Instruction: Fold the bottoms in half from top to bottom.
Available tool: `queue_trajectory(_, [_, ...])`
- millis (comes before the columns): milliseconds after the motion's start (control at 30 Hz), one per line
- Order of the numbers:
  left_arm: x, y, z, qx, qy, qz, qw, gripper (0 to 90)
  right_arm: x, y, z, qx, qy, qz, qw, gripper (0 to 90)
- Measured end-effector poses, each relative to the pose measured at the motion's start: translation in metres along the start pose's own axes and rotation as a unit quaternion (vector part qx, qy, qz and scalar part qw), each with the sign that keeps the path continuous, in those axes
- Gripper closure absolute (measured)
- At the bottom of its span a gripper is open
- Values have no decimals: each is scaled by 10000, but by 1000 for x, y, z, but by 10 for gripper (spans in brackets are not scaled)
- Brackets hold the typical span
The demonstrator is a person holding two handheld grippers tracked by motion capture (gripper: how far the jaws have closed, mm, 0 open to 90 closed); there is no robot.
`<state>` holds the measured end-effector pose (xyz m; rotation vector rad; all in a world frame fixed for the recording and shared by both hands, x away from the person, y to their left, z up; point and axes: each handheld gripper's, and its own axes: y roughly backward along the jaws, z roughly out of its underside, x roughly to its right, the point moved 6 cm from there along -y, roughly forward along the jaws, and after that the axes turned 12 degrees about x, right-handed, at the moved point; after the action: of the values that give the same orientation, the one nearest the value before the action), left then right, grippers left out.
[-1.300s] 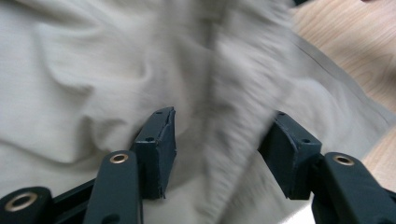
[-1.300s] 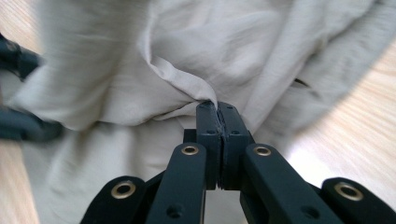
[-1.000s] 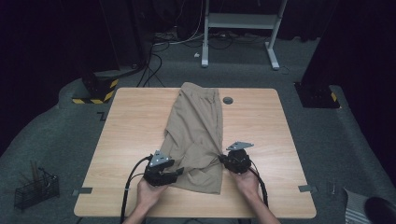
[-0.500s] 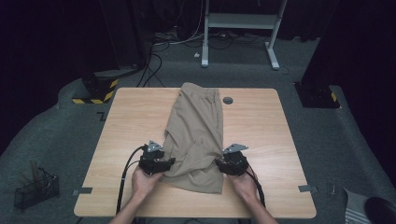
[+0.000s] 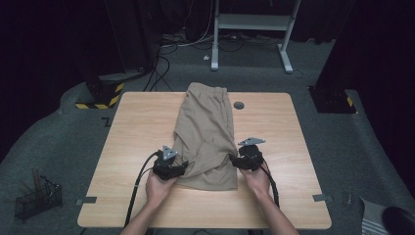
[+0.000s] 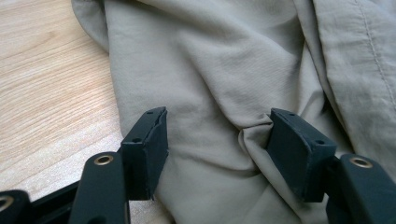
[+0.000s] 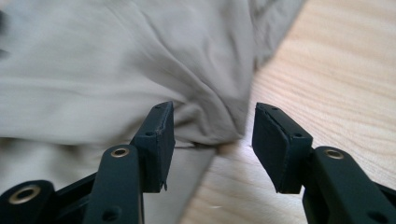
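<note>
1. The left gripper [image 5: 177, 165] sits at the near-left edge of the khaki shorts [image 5: 205, 132], which lie lengthwise down the middle of the table [image 5: 137, 127].
2. In the left gripper view its jaws stand apart over the cloth [image 6: 215, 84]; the far jaw presses against a raised fold, the near one rests by the cloth's edge.
3. The right gripper [image 5: 240, 160] sits at the shorts' near-right edge.
4. In the right gripper view its jaws stand apart, straddling a bunched fold of cloth [image 7: 140, 60] at the edge, with bare wood under one jaw.
</note>
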<state>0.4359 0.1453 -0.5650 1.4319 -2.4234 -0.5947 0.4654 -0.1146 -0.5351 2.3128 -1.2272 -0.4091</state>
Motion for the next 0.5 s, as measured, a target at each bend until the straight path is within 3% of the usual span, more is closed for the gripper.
queue_trajectory(167, [0,0,0,5,-8,-69,10000,370,-19,6,-22,230,116,-287,9993,502])
queue_trajectory(267, [0,0,0,-12,31,-72,10000,359,-29,-3,-34,186,198,-433,9987,500])
queue_trajectory(367, [0,0,0,-11,32,-73,10000,358,-35,-21,-41,43,190,-431,9989,496])
queue_trajectory(400, [0,0,0,-12,35,-71,10000,358,-36,-27,-42,-12,157,-438,9989,511])
queue_trajectory(500, [0,0,0,0,80,-45,10000,354,-37,-40,-40,-166,9,-608,9980,690])
